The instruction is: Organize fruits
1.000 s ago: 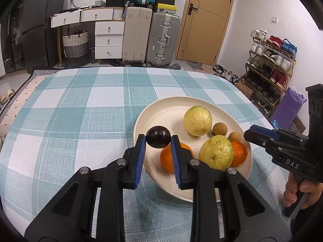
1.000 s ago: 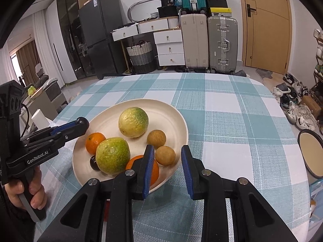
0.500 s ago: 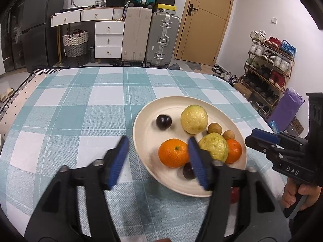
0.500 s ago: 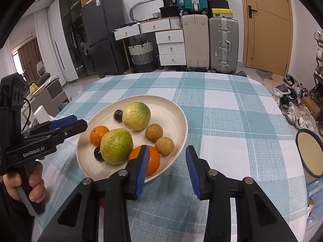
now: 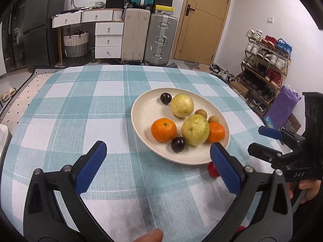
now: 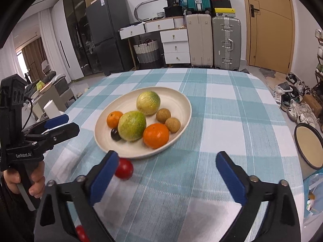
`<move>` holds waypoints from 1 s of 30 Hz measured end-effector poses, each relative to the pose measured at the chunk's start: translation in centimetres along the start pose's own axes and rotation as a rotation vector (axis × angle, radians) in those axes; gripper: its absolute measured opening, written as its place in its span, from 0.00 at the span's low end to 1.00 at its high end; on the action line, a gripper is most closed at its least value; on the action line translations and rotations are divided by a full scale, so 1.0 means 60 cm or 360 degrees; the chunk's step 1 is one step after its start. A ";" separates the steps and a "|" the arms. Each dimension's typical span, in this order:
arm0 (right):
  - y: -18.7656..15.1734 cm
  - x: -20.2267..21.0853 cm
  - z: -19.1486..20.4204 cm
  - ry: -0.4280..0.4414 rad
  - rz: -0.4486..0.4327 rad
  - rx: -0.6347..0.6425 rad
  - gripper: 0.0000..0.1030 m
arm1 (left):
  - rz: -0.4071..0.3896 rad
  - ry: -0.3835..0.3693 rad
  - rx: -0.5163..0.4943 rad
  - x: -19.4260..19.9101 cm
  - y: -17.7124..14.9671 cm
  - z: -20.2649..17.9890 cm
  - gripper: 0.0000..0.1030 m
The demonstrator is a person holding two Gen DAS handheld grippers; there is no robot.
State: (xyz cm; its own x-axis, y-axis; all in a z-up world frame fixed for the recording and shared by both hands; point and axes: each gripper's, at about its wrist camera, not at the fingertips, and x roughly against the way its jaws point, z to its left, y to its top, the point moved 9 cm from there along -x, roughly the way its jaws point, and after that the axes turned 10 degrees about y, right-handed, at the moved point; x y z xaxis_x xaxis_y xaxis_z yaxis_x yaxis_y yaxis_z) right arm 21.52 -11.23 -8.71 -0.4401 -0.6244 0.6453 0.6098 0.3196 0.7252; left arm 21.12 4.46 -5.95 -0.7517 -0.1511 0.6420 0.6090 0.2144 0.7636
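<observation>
Hovering wide-jawed (both empty): left gripper [image 5: 157, 168], right gripper [image 6: 167, 173].

Matt cream plate [image 5: 141, 109] on woven checked cloth [image 5: 80, 104]; glossy dark plums [image 5: 178, 144].

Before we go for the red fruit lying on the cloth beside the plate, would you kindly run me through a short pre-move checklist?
1. Right gripper open wide enough for the red fruit: ok, fingers spread far apart.
2. Red fruit clear of the plate: ok, it lies on the tablecloth just off the near rim.
3. Red fruit centred between the right fingers: not ok, it sits against the finger on the view's left.
4. Left gripper empty: ok, open with nothing held.
5. Room on the plate: ok, bare patch on the side away from the right gripper.
6. Second red fruit under the right gripper: cannot tell, mostly hidden.
</observation>
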 end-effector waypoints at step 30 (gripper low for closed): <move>-0.096 0.080 0.025 -0.0076 0.0107 0.0008 1.00 | 0.0213 -0.0136 -0.0282 0.119 -0.174 -0.107 0.99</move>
State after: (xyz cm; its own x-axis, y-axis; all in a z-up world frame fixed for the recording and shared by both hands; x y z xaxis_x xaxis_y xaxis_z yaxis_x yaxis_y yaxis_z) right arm 14.89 -14.98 -9.44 -0.4294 -0.5669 0.7030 0.6357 0.3632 0.6812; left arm 11.03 -5.03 -8.89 -0.6754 -0.0486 0.7358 0.7339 0.0533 0.6772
